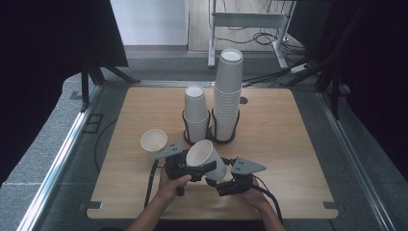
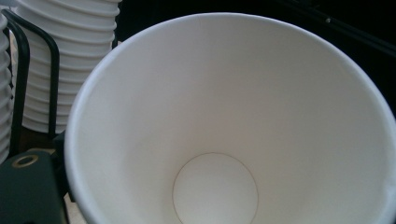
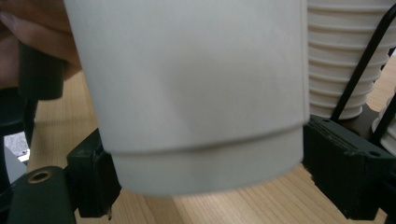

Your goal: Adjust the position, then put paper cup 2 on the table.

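A white paper cup [image 1: 207, 156] is held tilted above the table's front, its mouth facing up and toward the back left. My left gripper [image 1: 202, 169] is shut on its wall near the rim, and the left gripper view looks straight down into the cup [image 2: 233, 116]. My right gripper [image 1: 217, 182] sits at the cup's base. In the right gripper view its two black jaws stand open on either side of the cup's bottom [image 3: 201, 163], close to it with no clear squeeze. A second single cup [image 1: 154, 141] stands mouth up on the table to the left.
Two stacks of paper cups stand in black wire holders at the table's middle back: a short stack [image 1: 196, 113] and a tall stack [image 1: 228, 91]. The wooden table [image 1: 288, 144] has open surface on its right side. A person's hand [image 3: 28, 28] grips the left gripper's handle.
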{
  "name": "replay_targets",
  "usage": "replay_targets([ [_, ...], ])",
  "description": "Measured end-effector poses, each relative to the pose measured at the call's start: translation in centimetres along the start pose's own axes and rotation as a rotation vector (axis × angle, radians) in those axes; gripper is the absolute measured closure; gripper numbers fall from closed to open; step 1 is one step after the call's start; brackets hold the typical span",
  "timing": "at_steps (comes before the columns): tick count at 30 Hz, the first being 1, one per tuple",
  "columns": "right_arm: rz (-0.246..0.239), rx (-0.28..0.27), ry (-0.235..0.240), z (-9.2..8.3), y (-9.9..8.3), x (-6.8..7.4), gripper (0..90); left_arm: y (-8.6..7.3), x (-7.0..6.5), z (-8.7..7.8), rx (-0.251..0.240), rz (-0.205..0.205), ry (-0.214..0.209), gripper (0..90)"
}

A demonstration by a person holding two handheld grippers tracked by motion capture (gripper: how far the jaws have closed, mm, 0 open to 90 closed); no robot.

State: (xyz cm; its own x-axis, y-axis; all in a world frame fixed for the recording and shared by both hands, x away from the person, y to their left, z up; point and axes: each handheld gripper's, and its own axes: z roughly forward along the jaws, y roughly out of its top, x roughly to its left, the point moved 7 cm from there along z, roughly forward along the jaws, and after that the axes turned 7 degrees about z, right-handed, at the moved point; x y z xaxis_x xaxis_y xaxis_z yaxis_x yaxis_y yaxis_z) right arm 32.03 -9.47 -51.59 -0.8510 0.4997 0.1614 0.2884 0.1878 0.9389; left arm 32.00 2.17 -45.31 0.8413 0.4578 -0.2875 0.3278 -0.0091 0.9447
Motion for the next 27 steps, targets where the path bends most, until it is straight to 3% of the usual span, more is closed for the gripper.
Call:
replay_targets([
  [10,-0.016,0.05,-0.03,0.3,-0.7,-0.3,13.2,0.7,0.1,-0.9,-0.017,0.018,0.004,12.3],
  [27,-0.045,0.092,-0.061,0.3,-1.2,-0.5,13.1,1.6,0.7,-2.7,-0.001,0.072,0.083,12.3],
])
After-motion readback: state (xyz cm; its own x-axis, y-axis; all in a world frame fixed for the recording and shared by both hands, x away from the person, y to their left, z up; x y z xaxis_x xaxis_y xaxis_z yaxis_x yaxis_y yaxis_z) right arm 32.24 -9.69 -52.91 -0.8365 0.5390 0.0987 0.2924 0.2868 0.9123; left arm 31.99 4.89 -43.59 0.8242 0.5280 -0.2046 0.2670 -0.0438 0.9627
